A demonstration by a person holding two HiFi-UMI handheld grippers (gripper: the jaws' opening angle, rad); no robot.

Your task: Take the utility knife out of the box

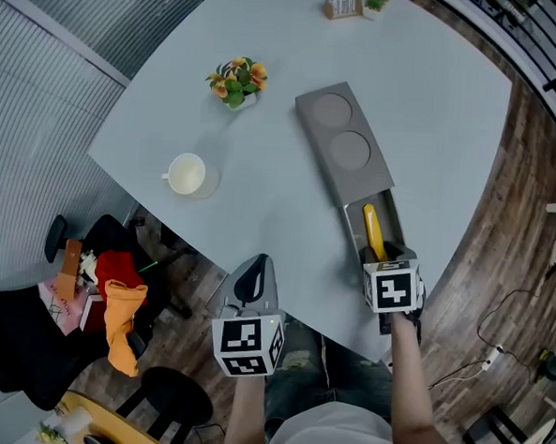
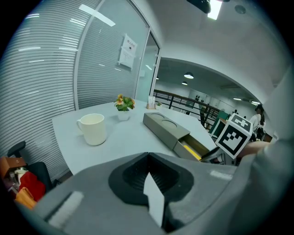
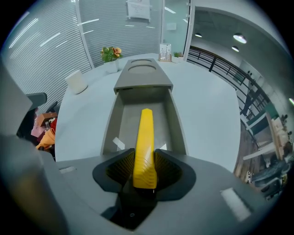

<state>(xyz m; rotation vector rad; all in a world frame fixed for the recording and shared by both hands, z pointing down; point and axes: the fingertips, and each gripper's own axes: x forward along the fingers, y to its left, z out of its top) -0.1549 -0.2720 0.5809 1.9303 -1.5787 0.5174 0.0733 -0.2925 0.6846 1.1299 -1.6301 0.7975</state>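
1. The pale grey table point(image 1: 259, 225) fills most of the head view.
2. A long grey box point(image 1: 344, 145) lies on it, with 2 round recesses in its lid and its drawer slid out toward the table edge.
3. The right gripper point(image 3: 144, 155) points steeply down into the drawer, its 2 jaws pressed on the near end of the knife.
4. The left gripper point(image 2: 148, 156) hangs off the table edge, jaws together and empty.
5. The yellow utility knife point(image 3: 145, 137) lies lengthwise in the drawer.
6. A white mug point(image 1: 187, 174) stands well left of the box.
7. A small flower pot point(image 1: 237, 81) stands beyond the mug.
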